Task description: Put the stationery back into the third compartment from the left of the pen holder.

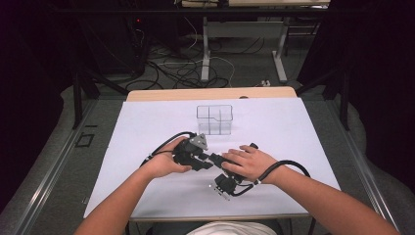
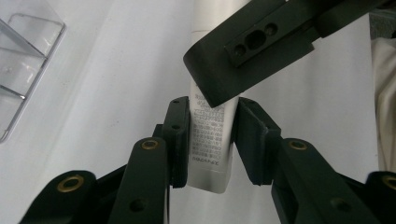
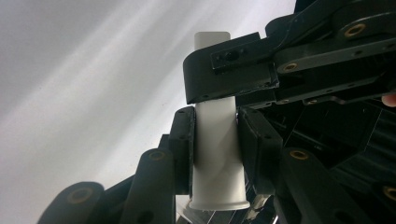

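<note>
Tube [image 2: 209, 140]: white, small print on one face, held in the air over the white sheet [image 1: 274, 127] at the near middle of the table [image 1: 210, 94], between the two hands and well apart from the clear box [image 1: 214, 119]. The right gripper [image 3: 215, 121] was clamped on the tube, both pads flat against its sides. The left gripper [image 2: 212, 112] stood around the printed end. One pad touched the tube and the other sat just beside it, so we could not tell whether it was truly pressing. One jaw of the right gripper crossed over the tube just above the left gripper's pads. We judged the step to be a handover, or a shared hold, of the tube from right to left. To do it well, we noted that the right clamp should stay firm until both left pads bear squarely on the flat faces. The squeeze should be light, since the tube looked soft and could buckle or slip. The two sets of jaws should also be kept from knocking, as they sat very near each other. Count: one tube; one clear box, divided inside, its number of compartments not clear to us; one white sheet; two grippers; the left hand [image 1: 164, 164] and the right hand [image 1: 247, 164], two in all.
</note>
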